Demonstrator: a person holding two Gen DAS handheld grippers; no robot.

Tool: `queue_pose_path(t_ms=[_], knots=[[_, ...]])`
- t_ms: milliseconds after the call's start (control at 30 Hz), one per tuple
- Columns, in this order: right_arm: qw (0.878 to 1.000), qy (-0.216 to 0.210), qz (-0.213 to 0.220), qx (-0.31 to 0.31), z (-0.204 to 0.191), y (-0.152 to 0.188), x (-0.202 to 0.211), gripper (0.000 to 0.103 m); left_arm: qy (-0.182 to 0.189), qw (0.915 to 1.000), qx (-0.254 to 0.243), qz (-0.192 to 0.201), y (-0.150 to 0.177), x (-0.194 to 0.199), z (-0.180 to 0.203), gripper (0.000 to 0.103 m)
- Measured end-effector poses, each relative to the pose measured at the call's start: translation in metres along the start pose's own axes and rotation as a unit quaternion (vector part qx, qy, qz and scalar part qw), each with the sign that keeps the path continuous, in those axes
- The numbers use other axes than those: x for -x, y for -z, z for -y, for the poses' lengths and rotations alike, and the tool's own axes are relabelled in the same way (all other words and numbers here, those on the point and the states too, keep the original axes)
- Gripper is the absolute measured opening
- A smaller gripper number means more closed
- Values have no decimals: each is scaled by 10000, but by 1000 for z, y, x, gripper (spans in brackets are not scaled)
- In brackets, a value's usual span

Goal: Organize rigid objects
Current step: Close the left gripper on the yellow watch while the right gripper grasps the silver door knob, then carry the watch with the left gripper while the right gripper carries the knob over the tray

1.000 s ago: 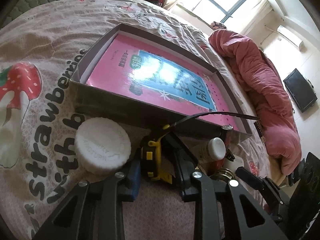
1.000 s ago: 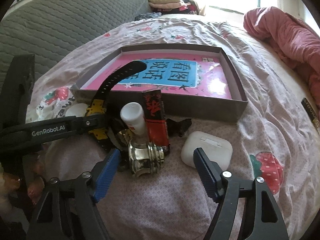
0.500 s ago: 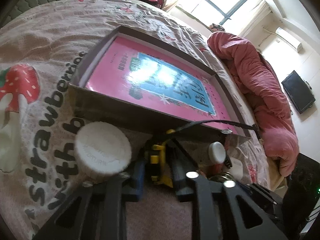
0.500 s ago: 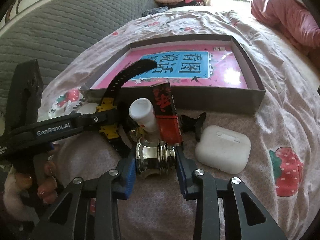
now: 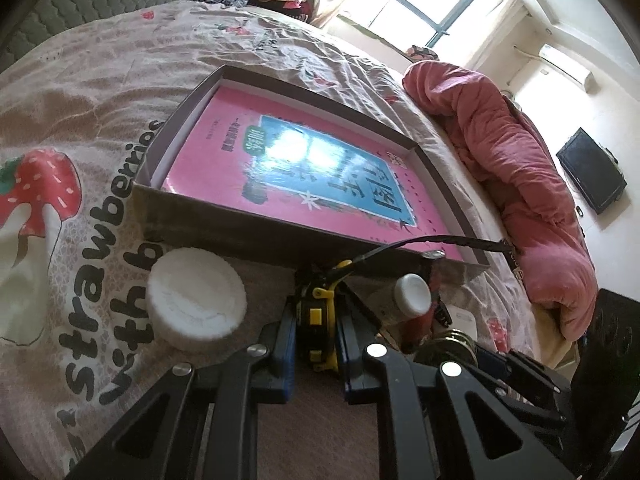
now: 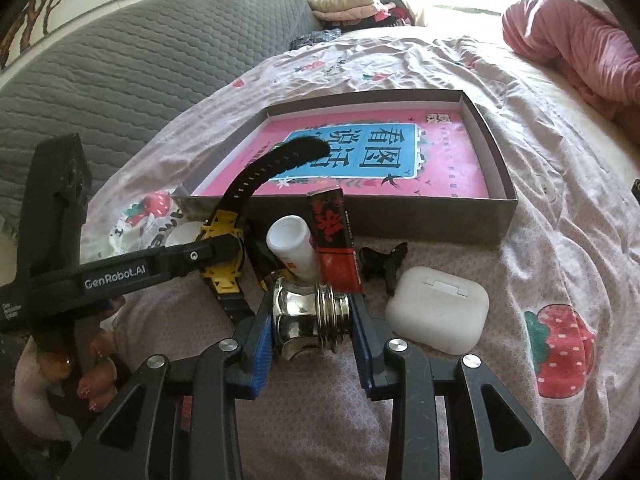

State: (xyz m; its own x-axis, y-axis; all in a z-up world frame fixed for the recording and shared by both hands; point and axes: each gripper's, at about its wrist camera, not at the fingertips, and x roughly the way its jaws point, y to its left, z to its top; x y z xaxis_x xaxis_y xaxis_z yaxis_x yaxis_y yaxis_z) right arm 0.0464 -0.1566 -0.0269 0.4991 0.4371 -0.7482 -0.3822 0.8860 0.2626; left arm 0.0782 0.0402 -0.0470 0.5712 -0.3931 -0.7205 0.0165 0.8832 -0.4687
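One box (image 6: 420, 212) – one watch (image 6: 224, 240), one book (image 6: 360, 160)

Both have closed: the left gripper (image 5: 316, 332) on the watch (image 5: 318, 320), the right gripper (image 6: 312, 320) on the metal knob (image 6: 310, 318).

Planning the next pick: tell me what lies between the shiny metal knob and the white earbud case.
In the right wrist view, only the right claw's blue-padded finger and bare bedsheet separate the metal knob from the earbud case; a black hair clip sits just behind that gap.
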Motion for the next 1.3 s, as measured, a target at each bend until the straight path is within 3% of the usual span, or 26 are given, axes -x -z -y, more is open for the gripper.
queue_pose_path(t_ms=[700, 967, 1133, 1300], knots=[[9976, 184, 662, 45, 6, -8, 36, 35, -176, 9981, -381, 459, 5, 40, 18, 16], [9935, 341, 1025, -356, 28, -16, 50, 35, -190, 9949, -602, 782, -1, 52, 27, 16], [9931, 340, 974, -560, 39, -20, 47, 35, -333, 9923, -691, 969, -7, 54, 26, 16], [9928, 448, 1049, -369, 35, -24, 48, 35, -494, 9894, -796, 1109, -12, 56, 27, 16]])
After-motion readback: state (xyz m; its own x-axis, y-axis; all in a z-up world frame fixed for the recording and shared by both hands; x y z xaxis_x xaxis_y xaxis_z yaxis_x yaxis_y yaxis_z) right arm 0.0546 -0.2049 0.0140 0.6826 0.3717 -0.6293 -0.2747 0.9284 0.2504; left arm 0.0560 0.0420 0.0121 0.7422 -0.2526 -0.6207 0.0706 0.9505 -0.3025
